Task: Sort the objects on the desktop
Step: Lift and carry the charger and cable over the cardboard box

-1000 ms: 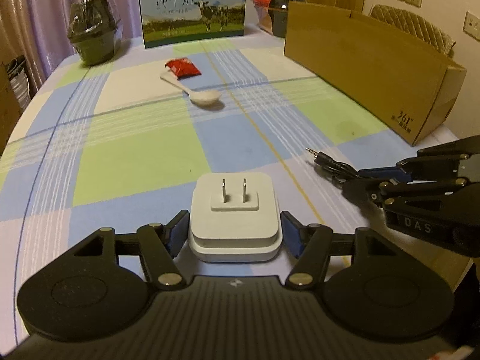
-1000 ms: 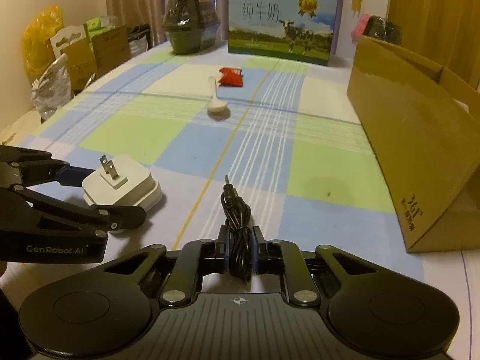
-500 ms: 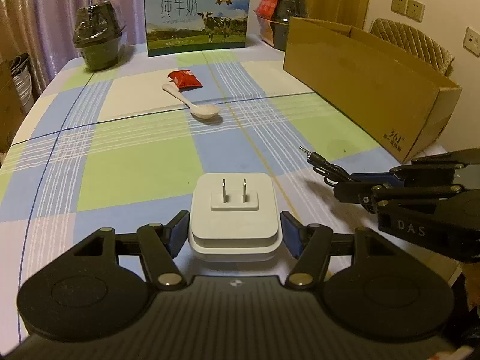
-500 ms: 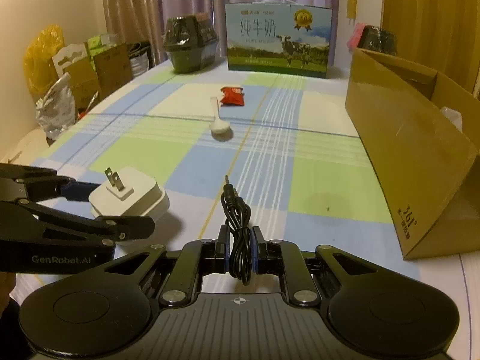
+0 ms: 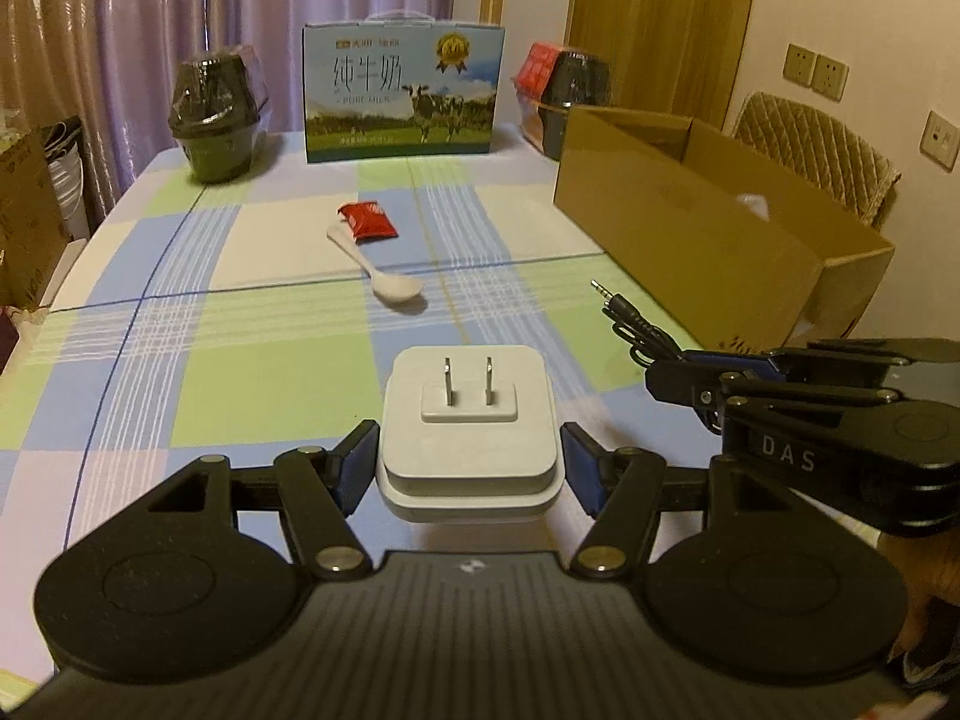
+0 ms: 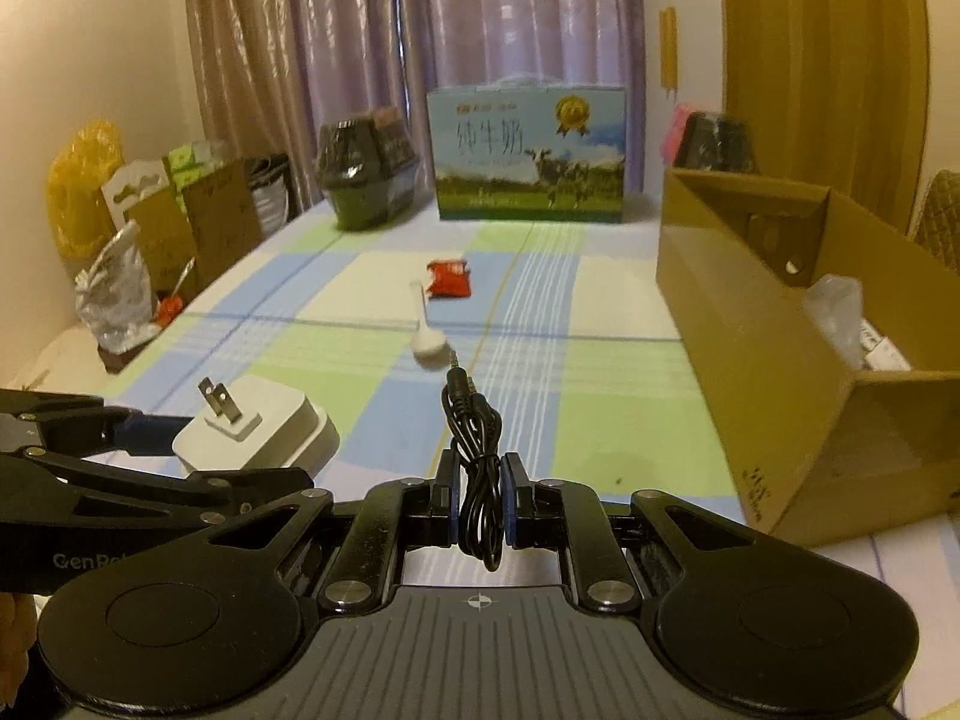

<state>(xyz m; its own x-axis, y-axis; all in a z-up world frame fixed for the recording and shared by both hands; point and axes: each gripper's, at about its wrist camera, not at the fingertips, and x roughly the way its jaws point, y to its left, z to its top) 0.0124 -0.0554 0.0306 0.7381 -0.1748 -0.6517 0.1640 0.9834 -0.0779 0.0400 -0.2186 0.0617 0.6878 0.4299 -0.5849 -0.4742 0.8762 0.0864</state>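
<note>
Carrying is the step in hand: each gripper has one item lifted off the checked tablecloth [image 5: 252, 372] and neither has been dropped anywhere yet. The left gripper [image 5: 471, 468] has its blue pads pressed against the two sides of a white plug adapter [image 5: 468, 426], prongs pointing up and forward, and the adapter hangs clear of the cloth with a shadow under it. The right gripper [image 6: 480, 501] is squeezed tight on a bundled black audio cable [image 6: 477, 450], whose jack tip sticks out ahead of the fingers.

To the right stands an open cardboard box [image 6: 750, 324], with some clear wrapping and other bits already lying inside. That box looks like the place for the sorted goods, though this is a guess from the layout. A white spoon [image 5: 384, 270] and a red packet [image 5: 367, 219] lie touching each other further up the table, not yet collected.

The next move probably calls for swinging both grippers rightward, raising them over the near wall of the box, and letting go only once each item is above the opening. The loose cable loops may snag on the rim.
</note>
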